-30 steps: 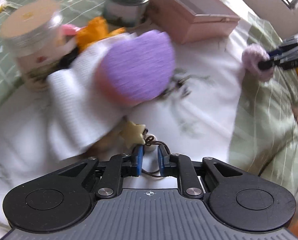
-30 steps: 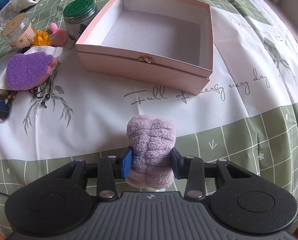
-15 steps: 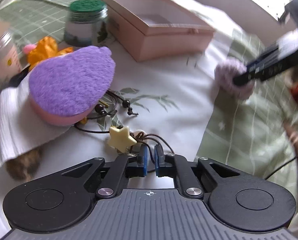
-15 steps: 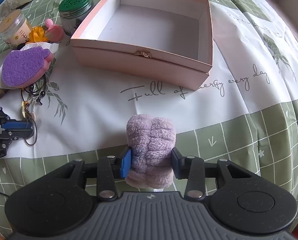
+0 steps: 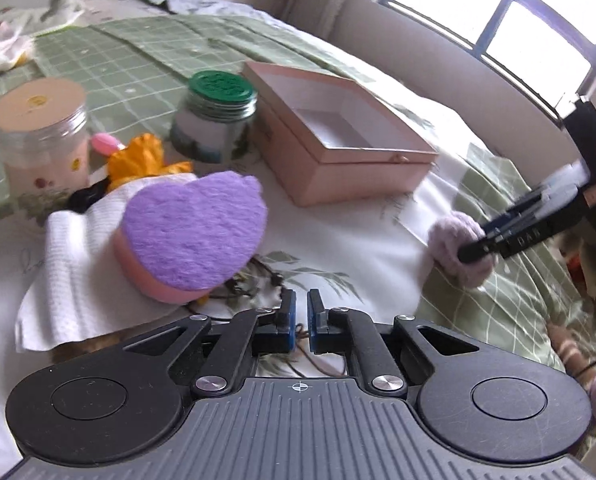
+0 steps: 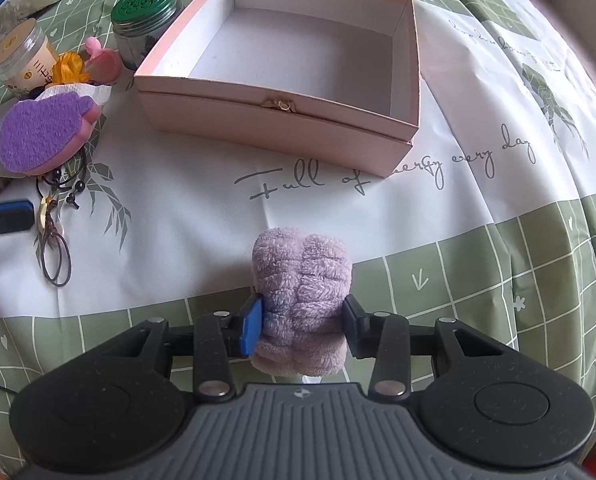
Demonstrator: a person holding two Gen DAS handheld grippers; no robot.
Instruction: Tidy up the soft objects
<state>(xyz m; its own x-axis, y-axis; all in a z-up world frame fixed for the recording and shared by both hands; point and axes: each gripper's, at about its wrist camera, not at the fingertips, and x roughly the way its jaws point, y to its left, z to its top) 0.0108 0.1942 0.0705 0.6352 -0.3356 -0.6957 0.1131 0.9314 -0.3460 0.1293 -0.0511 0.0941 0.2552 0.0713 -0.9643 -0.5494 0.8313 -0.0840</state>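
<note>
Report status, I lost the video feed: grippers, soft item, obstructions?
Right gripper shut on fluffy lilac towel roll. Left gripper shut on thin brown cord. Open pink box ahead, path clear.

A wide strip of bare white printed cloth (image 6: 201,208) is left between the open pink cardboard box (image 6: 281,120) and the near green checked edge. The box interior is unobstructed. To its left, passage is crowded by the purple felt-topped pink sponge (image 6: 45,132), a green-lidded glass jar (image 6: 143,20) and loose brown cord loops (image 6: 55,256)
</note>
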